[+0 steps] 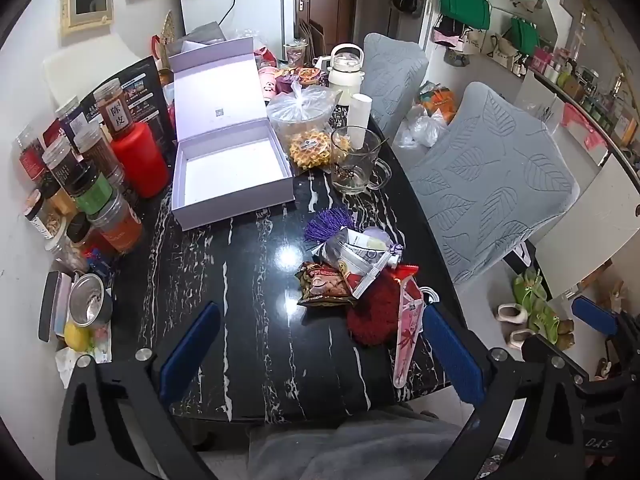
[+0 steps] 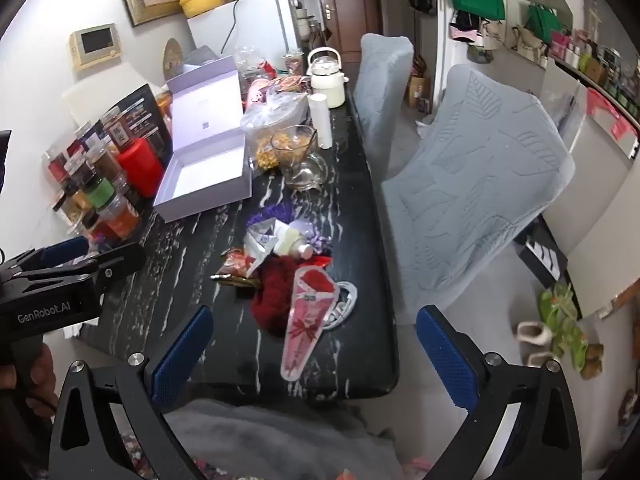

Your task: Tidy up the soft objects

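Observation:
A pile of soft things lies on the black marble table (image 1: 248,280): a red fluffy item (image 1: 372,316) (image 2: 276,296), a pink cone-shaped packet (image 1: 408,332) (image 2: 306,320), a brown snack bag (image 1: 324,286), a clear zip pouch (image 1: 356,256) (image 2: 264,240) and a purple tassel (image 1: 324,224) (image 2: 272,214). An open, empty lavender box (image 1: 232,176) (image 2: 204,184) stands behind the pile. My left gripper (image 1: 320,352) is open and empty above the table's near edge. My right gripper (image 2: 312,360) is open and empty, with the cone packet between its fingers in view.
Jars and a red canister (image 1: 140,160) crowd the table's left side. A glass mug (image 1: 354,160), a bag of waffles (image 1: 304,120) and a white kettle (image 1: 346,68) stand behind. Two grey-covered chairs (image 1: 496,176) are at the right. Slippers (image 2: 560,332) lie on the floor.

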The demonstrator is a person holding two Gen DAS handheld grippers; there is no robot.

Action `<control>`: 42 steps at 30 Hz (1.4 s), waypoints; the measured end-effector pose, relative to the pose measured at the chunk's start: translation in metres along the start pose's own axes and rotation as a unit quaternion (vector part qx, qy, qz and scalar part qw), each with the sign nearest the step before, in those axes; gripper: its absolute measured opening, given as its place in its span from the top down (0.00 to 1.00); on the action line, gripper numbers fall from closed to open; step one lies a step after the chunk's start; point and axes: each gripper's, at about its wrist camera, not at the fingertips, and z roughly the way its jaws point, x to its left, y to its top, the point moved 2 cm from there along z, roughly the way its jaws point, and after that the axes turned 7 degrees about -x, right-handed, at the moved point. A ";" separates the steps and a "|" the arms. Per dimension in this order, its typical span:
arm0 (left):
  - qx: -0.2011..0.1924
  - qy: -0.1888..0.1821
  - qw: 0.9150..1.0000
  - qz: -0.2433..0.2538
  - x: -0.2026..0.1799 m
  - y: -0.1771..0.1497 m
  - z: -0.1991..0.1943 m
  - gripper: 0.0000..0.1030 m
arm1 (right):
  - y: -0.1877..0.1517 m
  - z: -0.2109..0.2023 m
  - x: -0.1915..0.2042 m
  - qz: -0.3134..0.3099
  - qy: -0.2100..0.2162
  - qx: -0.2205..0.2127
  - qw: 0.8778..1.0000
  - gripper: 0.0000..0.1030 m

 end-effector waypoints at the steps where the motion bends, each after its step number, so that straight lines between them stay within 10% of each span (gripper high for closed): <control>1: -0.001 0.000 1.000 0.001 0.000 0.000 0.000 0.00 | 0.000 0.000 0.000 0.000 0.000 0.000 1.000 0.00; 42: -0.005 -0.005 1.000 0.008 -0.005 -0.001 -0.008 0.00 | -0.001 -0.002 0.001 -0.005 -0.004 0.003 1.000 0.00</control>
